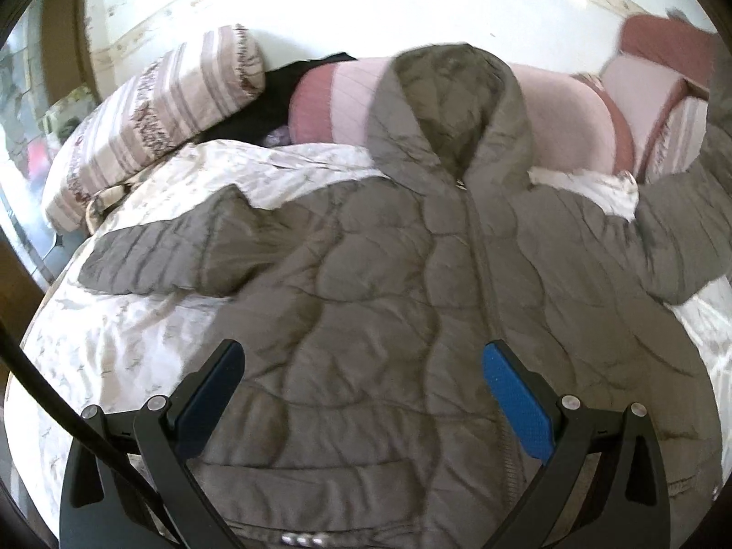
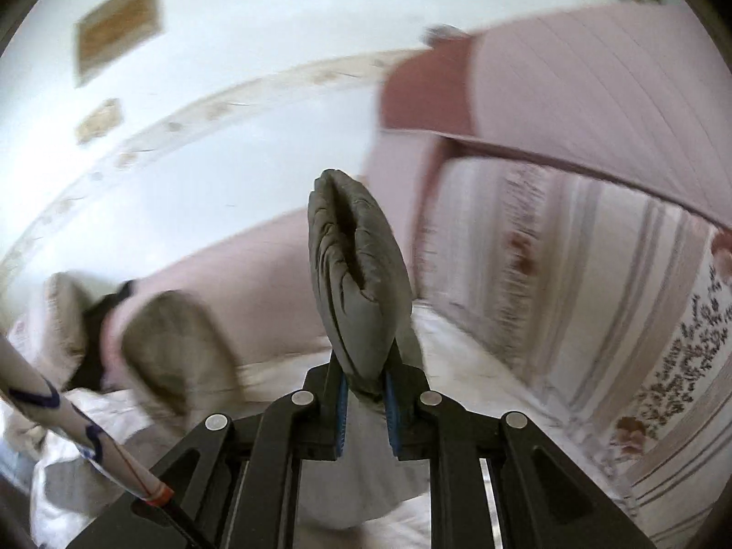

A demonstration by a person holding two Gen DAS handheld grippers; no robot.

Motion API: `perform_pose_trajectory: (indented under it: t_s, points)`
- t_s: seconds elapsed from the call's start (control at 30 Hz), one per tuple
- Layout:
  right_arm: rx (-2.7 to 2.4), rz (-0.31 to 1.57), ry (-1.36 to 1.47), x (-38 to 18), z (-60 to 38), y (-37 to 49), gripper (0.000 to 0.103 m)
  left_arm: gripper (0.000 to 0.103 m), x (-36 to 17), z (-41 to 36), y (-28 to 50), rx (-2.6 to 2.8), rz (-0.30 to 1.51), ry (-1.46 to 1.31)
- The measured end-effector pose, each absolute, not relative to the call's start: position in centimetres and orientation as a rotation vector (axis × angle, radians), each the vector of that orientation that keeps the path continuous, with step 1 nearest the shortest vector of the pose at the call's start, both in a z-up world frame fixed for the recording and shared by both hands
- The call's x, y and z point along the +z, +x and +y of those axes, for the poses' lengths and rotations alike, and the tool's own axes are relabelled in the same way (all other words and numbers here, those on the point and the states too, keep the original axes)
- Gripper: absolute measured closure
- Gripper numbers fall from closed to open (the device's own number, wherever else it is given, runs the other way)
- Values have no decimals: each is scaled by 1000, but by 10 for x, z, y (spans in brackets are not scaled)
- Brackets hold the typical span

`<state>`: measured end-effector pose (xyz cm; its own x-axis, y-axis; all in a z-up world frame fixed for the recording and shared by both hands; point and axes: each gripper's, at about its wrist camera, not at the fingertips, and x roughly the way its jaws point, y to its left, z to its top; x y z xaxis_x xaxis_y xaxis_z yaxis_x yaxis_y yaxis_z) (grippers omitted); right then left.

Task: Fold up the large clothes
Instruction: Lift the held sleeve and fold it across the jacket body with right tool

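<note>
- A grey quilted hooded jacket (image 1: pixel 389 283) lies front-up and zipped on a bed (image 1: pixel 114 329) covered by a pale patterned bedspread.
- Its hood (image 1: pixel 448 105) points toward the pink cushions (image 1: pixel 567 114) at the wall; one sleeve (image 1: pixel 155 256) stretches out flat to the left.
- The left gripper (image 1: pixel 363 361) hovers over the jacket's lower front, its jaws wide apart with nothing between the blue pads (image 1: pixel 517 402).
- The right gripper (image 2: pixel 366 393) is clamped on the cuff of the other sleeve (image 2: pixel 357 274), which stands up bunched from between its pads.
- A striped pillow (image 1: pixel 151 123) leans at the bed's left end.
- A framed picture (image 2: pixel 119 27) hangs on the white wall.
</note>
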<state>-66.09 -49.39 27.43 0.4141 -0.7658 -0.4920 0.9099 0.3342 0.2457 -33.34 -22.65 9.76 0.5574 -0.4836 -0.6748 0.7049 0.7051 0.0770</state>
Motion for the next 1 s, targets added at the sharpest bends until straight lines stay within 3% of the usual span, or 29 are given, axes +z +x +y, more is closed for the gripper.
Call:
perform_pose_trajectory:
  t_s: [0.17,0.33,0.73,0.87,0.93,1.0]
  points:
    - [-936,338,493,286,-442,-589,88,0,106,-199,-304,-658,681,294]
    - [-759,420,452,262,-388,-507,88,0,107,-171,-276,-594,703,248]
    - [-515,783,473,77,-321,-344,88,0,101,-144,-230,-496,758,162]
    - [-423,870,454,58,-308,-334,58,0,94,-151,-226,-499,773,161]
    - [-394,817,411,71,-302,-346,53,0,90,-158,-224,-498,778,158]
    - [-365,737,422,89,-309,-370,40,0,85,-164,-223,-508,793,155]
